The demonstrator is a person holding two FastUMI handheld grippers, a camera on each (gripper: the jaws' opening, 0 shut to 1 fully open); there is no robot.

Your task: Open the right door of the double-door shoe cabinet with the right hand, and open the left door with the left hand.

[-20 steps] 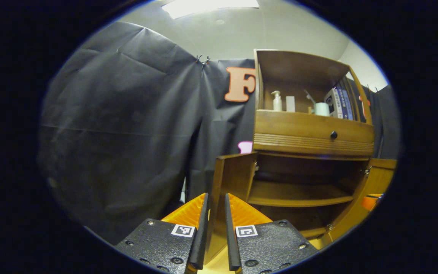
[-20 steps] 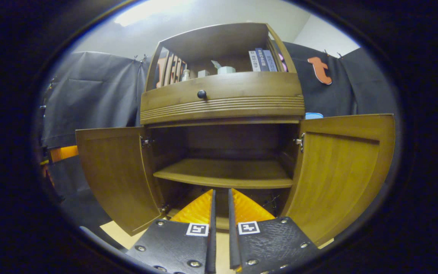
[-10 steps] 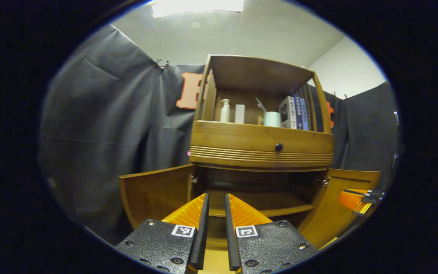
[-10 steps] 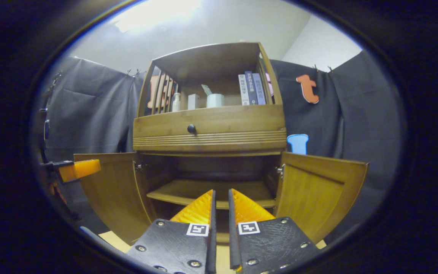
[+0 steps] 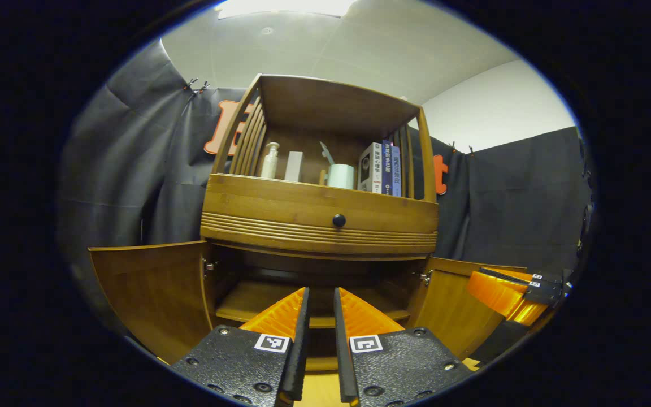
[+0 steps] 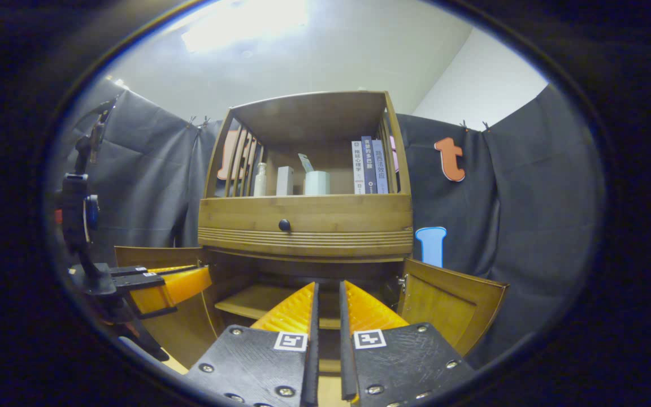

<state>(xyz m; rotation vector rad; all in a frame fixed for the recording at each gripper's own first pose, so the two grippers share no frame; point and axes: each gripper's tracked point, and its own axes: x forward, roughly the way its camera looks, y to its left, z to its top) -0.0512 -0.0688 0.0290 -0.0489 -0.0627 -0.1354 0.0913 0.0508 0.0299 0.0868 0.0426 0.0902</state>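
- Now the shoe cabinet (image 5: 320,220) fills the middle of the left gripper view, and both lower doors stand swung outward.
- Its left door (image 5: 150,294) sits at lower left of that frame; its right door (image 5: 452,311) sits at lower right.
- At bottom centre, the left gripper (image 5: 320,305) points at the open compartment, fingers nearly together around a narrow gap, holding nothing.
- The right gripper (image 6: 326,299) does likewise in the right gripper view: fingers close, a thin slit, nothing gripped.
- Each gripper also appears at the other view's edge, clear of the doors.
- On the top shelf stand a pump bottle (image 5: 269,160), a cup (image 5: 341,176) and books (image 5: 383,167).
- A dark knob (image 5: 339,220) marks the drawer front.
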